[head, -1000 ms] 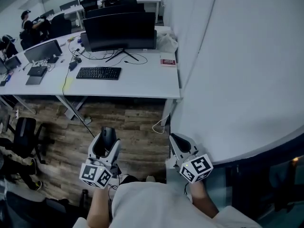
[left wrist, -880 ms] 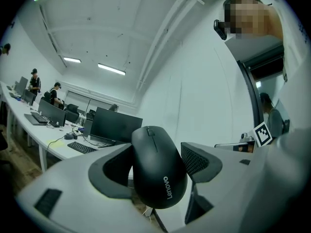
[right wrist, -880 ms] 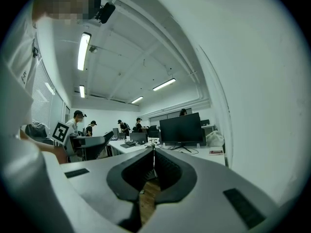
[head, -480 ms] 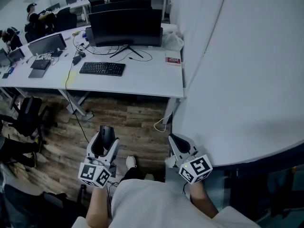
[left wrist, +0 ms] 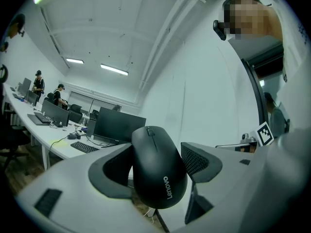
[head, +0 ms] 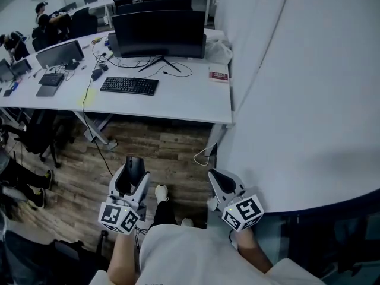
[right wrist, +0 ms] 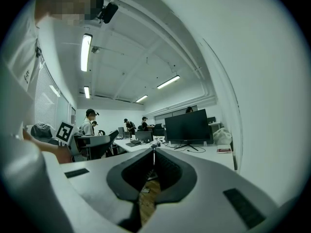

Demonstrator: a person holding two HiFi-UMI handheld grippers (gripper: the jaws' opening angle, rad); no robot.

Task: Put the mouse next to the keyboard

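Observation:
A black mouse [left wrist: 158, 166] with white print on it sits clamped between the jaws of my left gripper [left wrist: 156, 157]; in the head view that gripper [head: 132, 171] hangs low over the wooden floor with the mouse [head: 135, 166] in it. The black keyboard [head: 129, 86] lies on the white desk [head: 178, 103] ahead, in front of a dark monitor [head: 159, 34], well away from both grippers. It shows small in the left gripper view too, the keyboard [left wrist: 84, 147]. My right gripper [head: 217, 180] is shut and holds nothing, its jaws pressed together in the right gripper view [right wrist: 153, 155].
A white curved wall [head: 309, 88] rises close on the right. Cables [head: 178, 71], a small red-and-white box [head: 219, 75] and a white bag [head: 218, 52] lie on the desk. More desks, monitors, chairs and people stand at the left. A cable [head: 202, 157] loops on the floor.
The head view has shifted: the desk and keyboard sit slightly farther right and lower in frame. Both grippers hold the same pose, the mouse still clamped in the left one.

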